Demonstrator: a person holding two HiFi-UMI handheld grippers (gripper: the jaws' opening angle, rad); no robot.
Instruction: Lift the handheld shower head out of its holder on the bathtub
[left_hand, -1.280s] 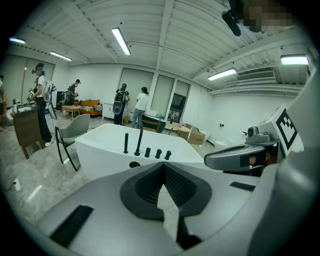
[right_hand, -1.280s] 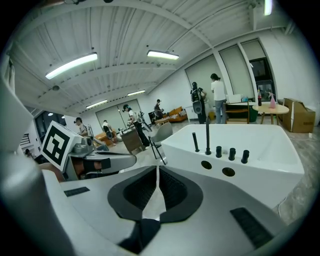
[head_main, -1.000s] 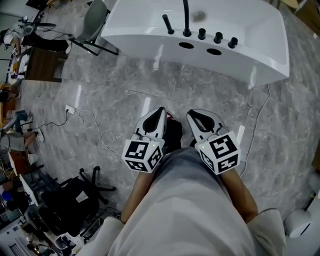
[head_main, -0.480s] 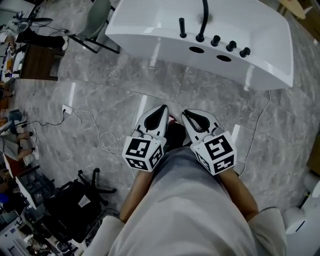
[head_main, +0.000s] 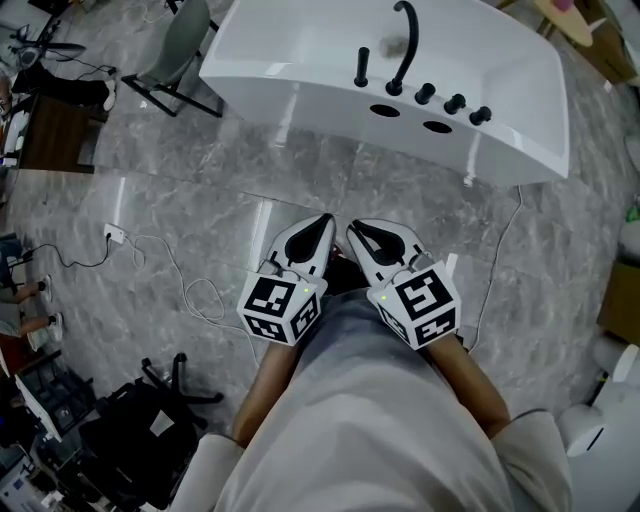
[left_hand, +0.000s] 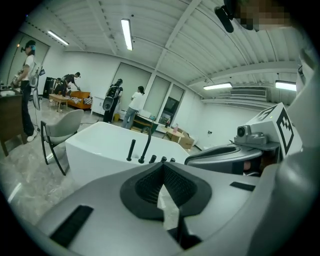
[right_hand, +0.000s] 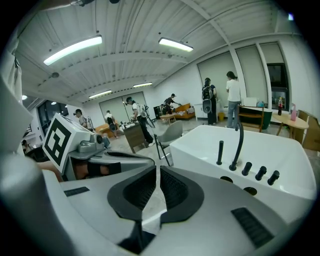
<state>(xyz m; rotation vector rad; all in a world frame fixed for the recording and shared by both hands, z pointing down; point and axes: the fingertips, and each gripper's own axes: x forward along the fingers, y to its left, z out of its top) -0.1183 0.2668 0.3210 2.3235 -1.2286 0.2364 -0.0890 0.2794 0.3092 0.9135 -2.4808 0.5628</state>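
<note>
A white bathtub (head_main: 300, 55) stands at the top of the head view. On its near ledge the black handheld shower head (head_main: 361, 66) stands upright in its holder, left of the curved black spout (head_main: 405, 40) and three black knobs (head_main: 455, 102). My left gripper (head_main: 325, 218) and right gripper (head_main: 352, 225) are side by side in front of my body, over the marble floor and well short of the tub. Both are shut and empty. The left gripper view has the shower head (left_hand: 131, 150) far ahead; in the right gripper view the shower head (right_hand: 220, 152) is ahead to the right.
A grey chair (head_main: 185, 45) stands by the tub's left end. Cables (head_main: 185, 275) and a power strip (head_main: 113, 235) lie on the floor at left; a black chair base and bag (head_main: 150, 400) lie lower left. Another cable (head_main: 500, 260) runs down at right. Several people stand far off.
Both grippers have moved forward toward the tub and drawn a little closer together. Their jaws stay shut. The tub sits slightly nearer in the head view.
</note>
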